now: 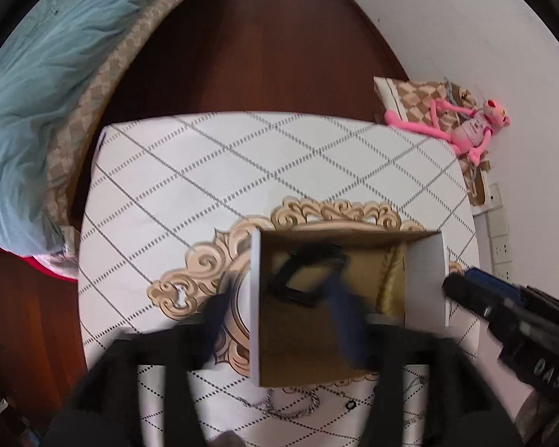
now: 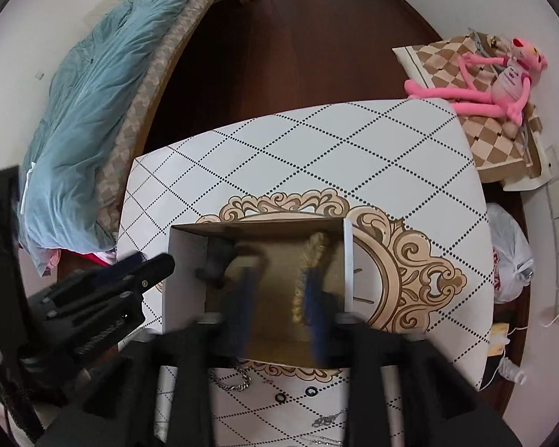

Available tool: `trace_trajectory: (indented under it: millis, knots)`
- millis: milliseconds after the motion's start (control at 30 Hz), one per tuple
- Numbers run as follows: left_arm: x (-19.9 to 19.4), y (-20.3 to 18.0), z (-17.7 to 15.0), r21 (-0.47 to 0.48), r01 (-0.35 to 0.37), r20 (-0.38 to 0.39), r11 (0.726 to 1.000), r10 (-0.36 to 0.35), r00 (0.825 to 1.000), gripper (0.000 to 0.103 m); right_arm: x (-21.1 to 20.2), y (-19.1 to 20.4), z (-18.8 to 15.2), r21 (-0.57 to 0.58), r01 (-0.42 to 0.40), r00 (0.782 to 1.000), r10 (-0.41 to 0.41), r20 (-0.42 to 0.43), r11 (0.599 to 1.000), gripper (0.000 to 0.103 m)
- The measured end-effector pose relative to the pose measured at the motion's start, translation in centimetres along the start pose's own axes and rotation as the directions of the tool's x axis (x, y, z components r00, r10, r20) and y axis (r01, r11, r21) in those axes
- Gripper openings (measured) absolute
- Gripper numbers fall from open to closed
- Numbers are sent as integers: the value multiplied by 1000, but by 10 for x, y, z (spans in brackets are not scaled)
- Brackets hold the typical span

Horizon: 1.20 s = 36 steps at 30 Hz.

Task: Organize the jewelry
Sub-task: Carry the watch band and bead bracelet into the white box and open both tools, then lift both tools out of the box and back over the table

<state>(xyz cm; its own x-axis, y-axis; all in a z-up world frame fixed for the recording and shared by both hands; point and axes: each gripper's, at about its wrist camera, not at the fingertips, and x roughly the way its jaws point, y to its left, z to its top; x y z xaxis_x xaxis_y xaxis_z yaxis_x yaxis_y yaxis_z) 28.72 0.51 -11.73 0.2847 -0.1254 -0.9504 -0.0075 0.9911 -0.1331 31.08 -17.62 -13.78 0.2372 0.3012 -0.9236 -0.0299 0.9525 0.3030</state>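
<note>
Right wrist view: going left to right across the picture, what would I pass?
Blue quilt → the other gripper → black item in the cardboard box → gold braided piece → box's white right wall → pink plush toy.

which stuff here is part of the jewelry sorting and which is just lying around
Part of the job:
open cardboard box
black bracelet inside it
gold braided chain inside it
silver chain on the table
small black rings

Lying about:
pink plush toy
checkered cushion
teal blanket
white plastic bag

Left gripper [image 2: 145, 266]: black plastic body, blue finger pads, small screws. Right gripper [image 1: 462, 285]: black, blue pads, white "DAS" lettering.
</note>
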Motion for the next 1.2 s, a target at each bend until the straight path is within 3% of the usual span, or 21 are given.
trace_trajectory:
  millis: [67, 133, 167, 200, 267, 567, 767, 933, 1200]
  knots:
    - [-5, 3, 1, 3, -29, 33, 1000, 29, 999, 76, -3, -1, -3, -19, 32, 999, -31, 17, 999, 63]
    - [-6, 6, 0, 5, -59, 44, 998, 59, 997, 85, -5, 0, -8, -40, 93, 995, -92, 26, 995, 65]
    - [-6, 7, -3, 6, -78, 53, 997, 77, 996, 96, -5, 0, -11, -48, 123, 992, -122, 34, 991, 74]
    - [-7, 9, -5, 6, -89, 61, 996, 88, 994, 99, -5, -1, -14, -58, 157, 987, -155, 43, 986, 86]
    - [-7, 11, -13, 8, -117, 84, 993, 116, 990, 100, -3, -1, -21, -73, 218, 975, -214, 57, 973, 92]
    - [-3, 14, -45, 2, -163, 119, 987, 162, 980, 100, 14, 0, -48, -100, 314, 949, -308, 68, 944, 97]
    - [-12, 16, -56, -12, -183, 129, 983, 183, 975, 100, 10, 3, -60, -91, 308, 950, -302, 77, 947, 97]
    - [-30, 14, -68, -22, -218, 160, 976, 218, 963, 100, -6, 7, -72, -85, 313, 947, -303, 110, 946, 97]
    - [-72, 8, -93, -28, -210, 223, 977, 210, 952, 100, -56, 19, -100, -65, 340, 922, -320, 216, 938, 97]
